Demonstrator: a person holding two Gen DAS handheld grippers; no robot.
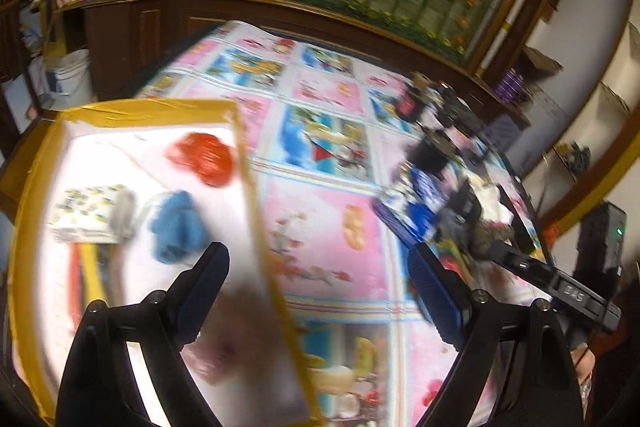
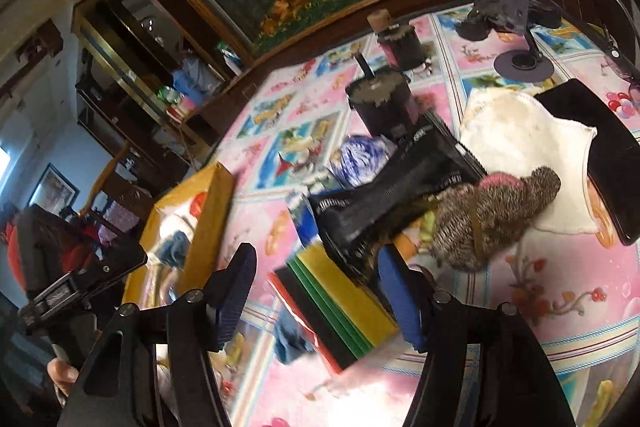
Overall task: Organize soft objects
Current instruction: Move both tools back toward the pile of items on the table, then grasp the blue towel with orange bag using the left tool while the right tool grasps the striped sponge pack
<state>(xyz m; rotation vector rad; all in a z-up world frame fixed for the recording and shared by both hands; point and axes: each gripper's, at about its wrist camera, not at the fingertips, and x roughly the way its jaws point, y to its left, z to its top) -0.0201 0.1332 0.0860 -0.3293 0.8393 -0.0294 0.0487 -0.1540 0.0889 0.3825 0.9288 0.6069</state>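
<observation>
Left gripper point(image 1: 316, 291) jaws spread wide, nothing between them; it hangs over the right rim of the yellow-taped box point(image 1: 244, 163), one finger over the white interior, the other over the tablecloth point(image 1: 320, 227). Inside the box: red soft piece point(image 1: 202, 157), blue fuzzy piece point(image 1: 178, 227), patterned white pack point(image 1: 88, 213), and a pinkish lump point(image 1: 228, 343) near the bottom corner, too blurred to identify.

Right gripper point(image 2: 316, 291) jaws apart, not pressing on anything. Between and just beyond its fingers lies a striped stack point(image 2: 340, 311) (yellow, green, black, red) flat on the cloth; contact with the pads can't be judged because of blur. Black mesh sleeve point(image 2: 384, 195) lies over the stack's far end. Speckled brown yarn skein point(image 2: 488, 215) with a pink patch sits just right of it, partly on a white cloth point(image 2: 516, 135). Blue-white yarn ball point(image 2: 360, 159) behind the sleeve. Box sits left in the right wrist view, well apart from the pile.
</observation>
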